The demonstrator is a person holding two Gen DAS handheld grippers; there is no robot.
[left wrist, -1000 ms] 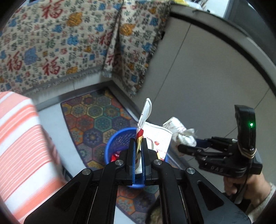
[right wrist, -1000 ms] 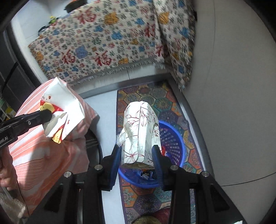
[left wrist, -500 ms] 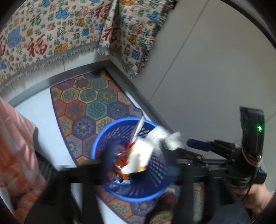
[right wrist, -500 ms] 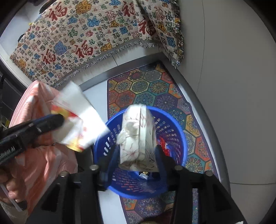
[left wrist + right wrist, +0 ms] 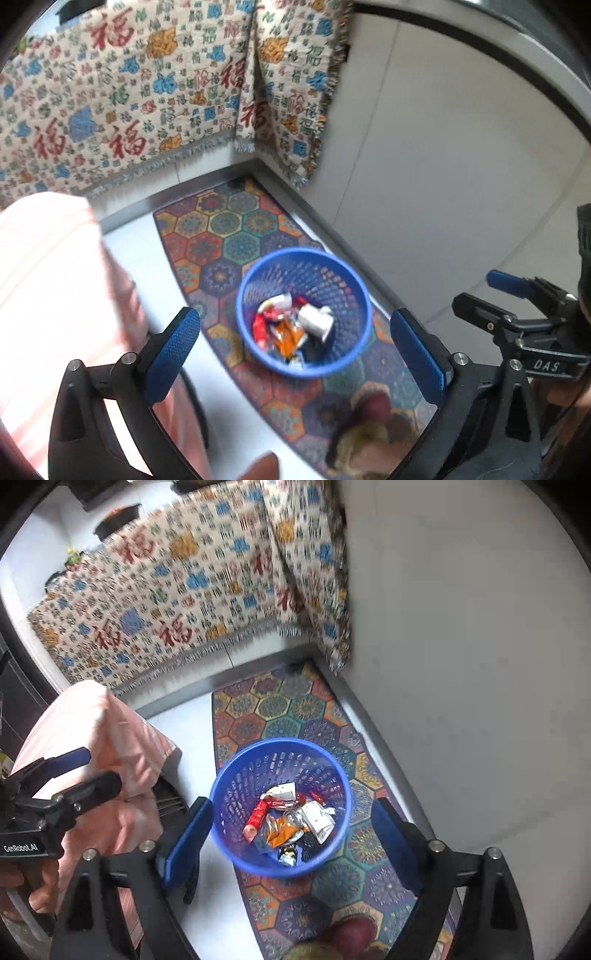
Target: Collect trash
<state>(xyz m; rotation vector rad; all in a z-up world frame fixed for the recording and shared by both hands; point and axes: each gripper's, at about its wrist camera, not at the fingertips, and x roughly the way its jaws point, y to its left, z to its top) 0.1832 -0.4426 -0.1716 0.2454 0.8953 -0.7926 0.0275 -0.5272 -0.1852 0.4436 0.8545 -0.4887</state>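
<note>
Trash (image 5: 291, 819) lies in the blue basket (image 5: 354, 280) — drop step.
Both grippers' jaws are opening, empty — next, seek more litter.

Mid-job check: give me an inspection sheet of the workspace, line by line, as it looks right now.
Surface: white floor with a hexagon-patterned rug.
Job's things: blue mesh basket on the rug, wrappers piled inside.
Clutter: nothing seen loose on the floor.
Grippers: left gripper and right gripper above the basket, jaws opening, nothing between the fingers.
Cables: nothing seen.
Surroundings: patterned throw behind, pink striped cloth at left, plain wall at right.
</note>
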